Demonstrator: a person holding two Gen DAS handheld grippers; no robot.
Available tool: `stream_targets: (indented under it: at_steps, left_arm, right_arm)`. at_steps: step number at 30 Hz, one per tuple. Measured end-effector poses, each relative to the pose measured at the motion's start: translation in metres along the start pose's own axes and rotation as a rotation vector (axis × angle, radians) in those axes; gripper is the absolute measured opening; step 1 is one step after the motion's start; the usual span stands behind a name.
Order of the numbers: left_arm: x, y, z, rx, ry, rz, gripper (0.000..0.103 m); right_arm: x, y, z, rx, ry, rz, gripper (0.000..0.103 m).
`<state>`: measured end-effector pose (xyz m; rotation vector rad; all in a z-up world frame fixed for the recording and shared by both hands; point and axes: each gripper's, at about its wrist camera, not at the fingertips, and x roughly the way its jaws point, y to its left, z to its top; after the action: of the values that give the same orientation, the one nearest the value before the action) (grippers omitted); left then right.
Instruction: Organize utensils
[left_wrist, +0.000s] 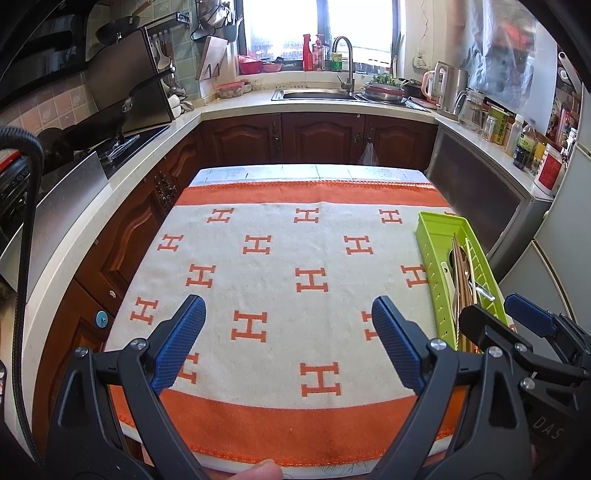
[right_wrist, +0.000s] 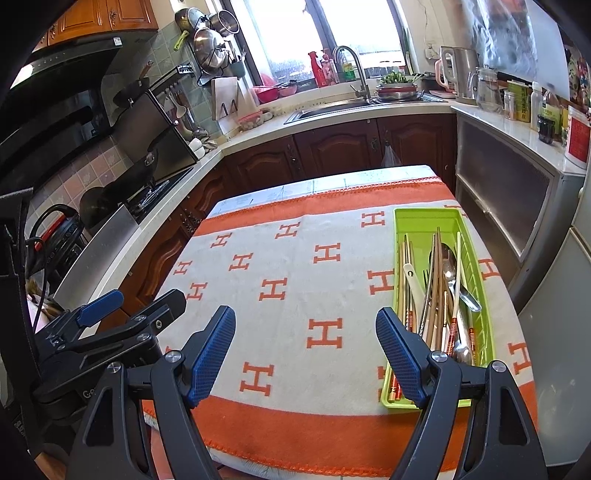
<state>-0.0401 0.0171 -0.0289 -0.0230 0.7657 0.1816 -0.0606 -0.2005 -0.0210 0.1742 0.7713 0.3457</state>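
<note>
green tray's (right_wrist: 400, 221) near end hidden behind right fingers (right_wrist: 400, 354)

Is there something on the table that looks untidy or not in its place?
Only inside the green tray: chopsticks, spoons and a fork lie piled and crossing, not sorted. The blanket lies flat with nothing spilled.

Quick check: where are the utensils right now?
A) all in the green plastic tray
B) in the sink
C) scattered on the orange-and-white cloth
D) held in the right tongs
A: the spoons and chopsticks all lie inside the green plastic tray at the right edge of the orange-and-white patterned cloth; the right tongs stand open and empty.
</note>
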Motion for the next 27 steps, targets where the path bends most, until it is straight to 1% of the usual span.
stream_targets:
  at_steps: [27]
  left_arm:
    - [0.0027,0.0005,-0.0026,0.000,0.009,-0.001,0.090]
  right_arm:
    - [0.0022,-0.0006,-0.0033,0.003,0.002,-0.004,0.080]
